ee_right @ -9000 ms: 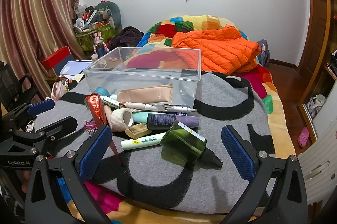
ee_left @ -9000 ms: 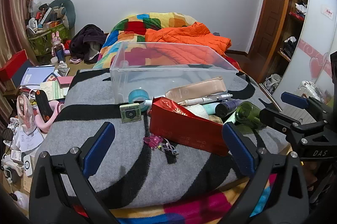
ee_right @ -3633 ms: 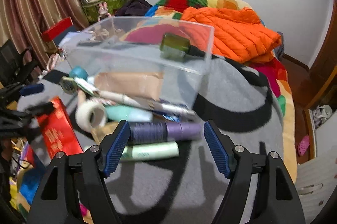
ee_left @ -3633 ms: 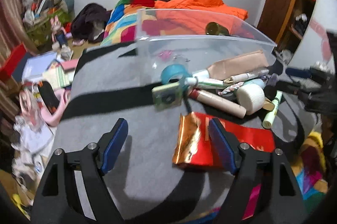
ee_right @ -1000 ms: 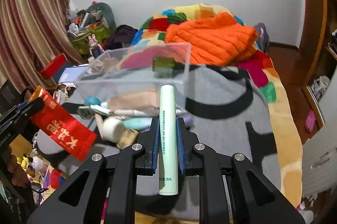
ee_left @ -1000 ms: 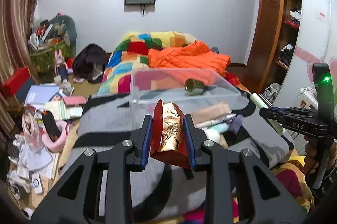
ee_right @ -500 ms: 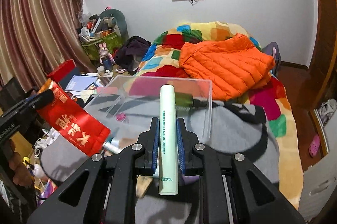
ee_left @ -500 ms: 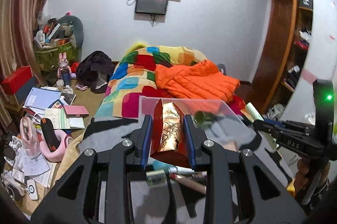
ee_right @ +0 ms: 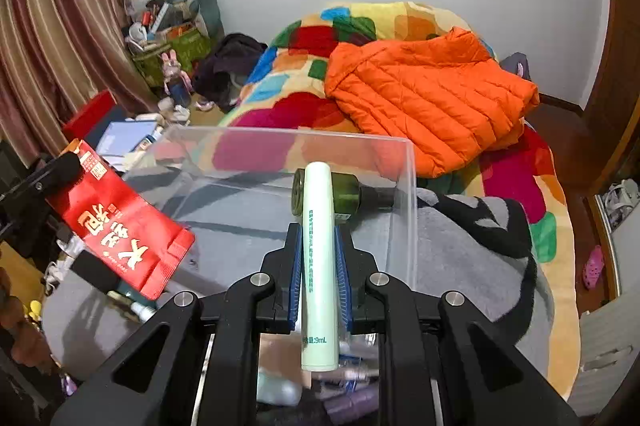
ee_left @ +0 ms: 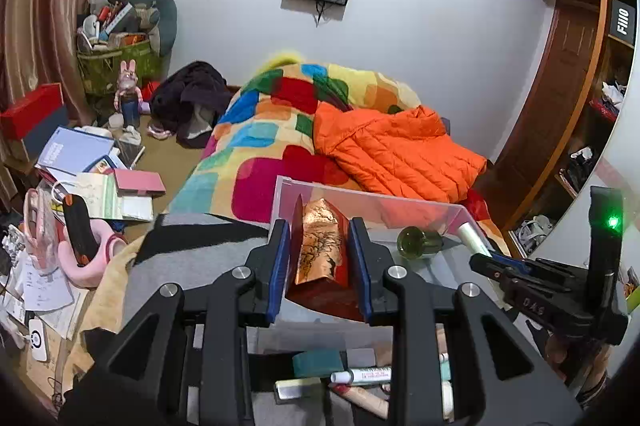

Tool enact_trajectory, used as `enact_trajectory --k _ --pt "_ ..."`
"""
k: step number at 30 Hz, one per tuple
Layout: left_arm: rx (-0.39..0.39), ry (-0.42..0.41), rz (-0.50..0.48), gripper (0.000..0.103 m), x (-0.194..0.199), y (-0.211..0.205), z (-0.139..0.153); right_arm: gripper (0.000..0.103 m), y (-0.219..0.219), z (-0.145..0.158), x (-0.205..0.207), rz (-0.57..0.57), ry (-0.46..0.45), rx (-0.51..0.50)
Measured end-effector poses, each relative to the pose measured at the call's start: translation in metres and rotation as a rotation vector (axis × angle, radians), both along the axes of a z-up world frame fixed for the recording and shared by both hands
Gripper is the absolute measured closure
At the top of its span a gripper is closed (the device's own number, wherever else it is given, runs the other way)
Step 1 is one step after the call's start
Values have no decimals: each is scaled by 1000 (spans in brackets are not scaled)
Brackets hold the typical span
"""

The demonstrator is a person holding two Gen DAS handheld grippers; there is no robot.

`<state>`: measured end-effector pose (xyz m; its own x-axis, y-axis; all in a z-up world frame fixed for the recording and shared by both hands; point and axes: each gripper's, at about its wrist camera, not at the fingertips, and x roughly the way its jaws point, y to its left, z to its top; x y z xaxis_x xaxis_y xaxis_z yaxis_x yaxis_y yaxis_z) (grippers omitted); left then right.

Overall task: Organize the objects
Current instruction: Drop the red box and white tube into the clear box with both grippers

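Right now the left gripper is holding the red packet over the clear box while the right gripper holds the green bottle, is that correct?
Not quite: the right gripper holds the pale green tube, as the right wrist view shows; the green bottle lies in the clear box. The left gripper does hold the red packet.

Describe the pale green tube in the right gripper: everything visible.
The pale green tube is a slim, smooth, matte cylinder with a rounded far end and fine vertical green print; "9mL" shows near its lower end. It looks like plastic and undamaged. The right gripper is shut on it, the blue-padded fingers clamping its middle, so it runs lengthwise along them, pointing forward. It hangs above the near edge of the clear plastic bin, its tip overlapping the green bottle lying inside. Only the fingers visibly touch it.
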<state>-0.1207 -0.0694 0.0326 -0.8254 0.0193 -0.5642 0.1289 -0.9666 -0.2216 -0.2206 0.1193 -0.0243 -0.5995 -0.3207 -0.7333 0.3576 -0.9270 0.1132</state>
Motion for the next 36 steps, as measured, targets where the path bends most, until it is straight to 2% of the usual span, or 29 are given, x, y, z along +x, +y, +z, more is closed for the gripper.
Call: enact_trajectory --k 4,9,13,17,19,21,23,28,36 --pt "-5 -54 -14 74 -13 4 -12 89 -8 -9 -10 15 -32 14" --pt "-52 -124 -54 74 -18 16 -29 89 -18 -12 -7 58 -42 37" --pt "-84 -128 -84 74 -11 25 -29 88 -19 -7 1 79 -35 33" --pt "-123 -117 -110 73 0 29 -22 78 -16 5 15 95 -9 15" --pt "-136 -115 -117 69 5 28 -20 74 -14 11 23 99 6 3" --pt "-144 -114 -118 57 10 26 -18 70 -11 16 32 108 18 -13" --pt "-152 -116 -119 51 18 23 -18 67 -6 20 41 115 25 -26" --pt "-163 -135 -119 45 32 17 -23 62 0 23 65 130 48 -32" --pt "-198 -213 -122 37 49 13 -51 59 -9 8 96 184 4 -47"
